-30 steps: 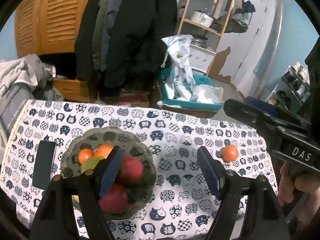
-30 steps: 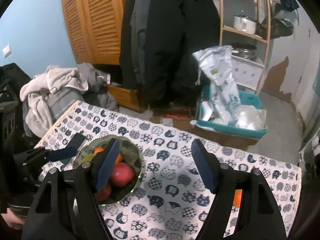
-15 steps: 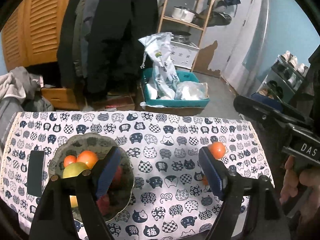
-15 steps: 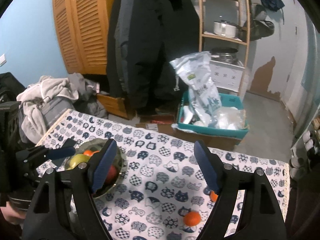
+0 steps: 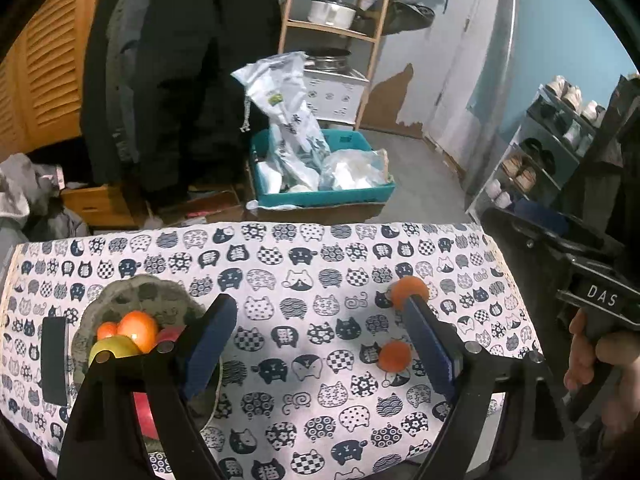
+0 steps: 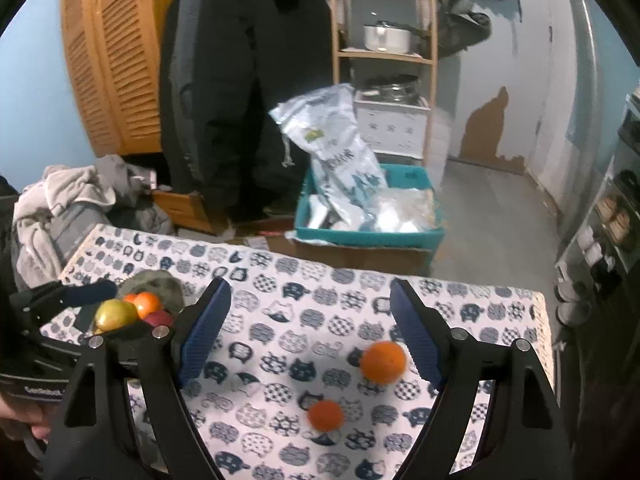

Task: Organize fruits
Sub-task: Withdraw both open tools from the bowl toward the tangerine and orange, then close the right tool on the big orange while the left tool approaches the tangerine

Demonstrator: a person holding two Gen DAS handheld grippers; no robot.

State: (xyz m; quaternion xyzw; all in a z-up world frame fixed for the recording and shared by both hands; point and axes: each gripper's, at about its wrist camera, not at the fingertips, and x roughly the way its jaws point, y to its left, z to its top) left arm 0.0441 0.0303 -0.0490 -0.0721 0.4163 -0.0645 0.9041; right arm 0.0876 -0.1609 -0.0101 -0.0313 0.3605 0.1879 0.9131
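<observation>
A grey patterned bowl (image 5: 136,292) at the table's left holds oranges, a yellow-green apple (image 5: 114,349) and red fruit. Two loose oranges lie on the cat-print cloth at the right: one (image 5: 409,291) farther back, one (image 5: 394,355) nearer. In the right wrist view the bigger orange (image 6: 383,361) sits just inside the right finger, the smaller one (image 6: 326,415) lower down. My left gripper (image 5: 318,344) hangs above the cloth with its jaws opening and nothing between them. My right gripper (image 6: 310,326) also has its jaws opening, empty, above the cloth. The bowl (image 6: 160,282) is partly hidden by the left gripper.
A black phone (image 5: 54,360) lies left of the bowl. Behind the table stand a teal crate (image 5: 320,196) with plastic bags, a wooden shelf (image 5: 332,28) with a pot, hanging dark coats and a shoe rack (image 5: 536,160). A hand (image 5: 592,364) holds the right gripper's handle.
Both grippers drew back and swung right, away from the bowl toward the loose oranges, and their jaws spread wider. A second orange has come into the left wrist view.
</observation>
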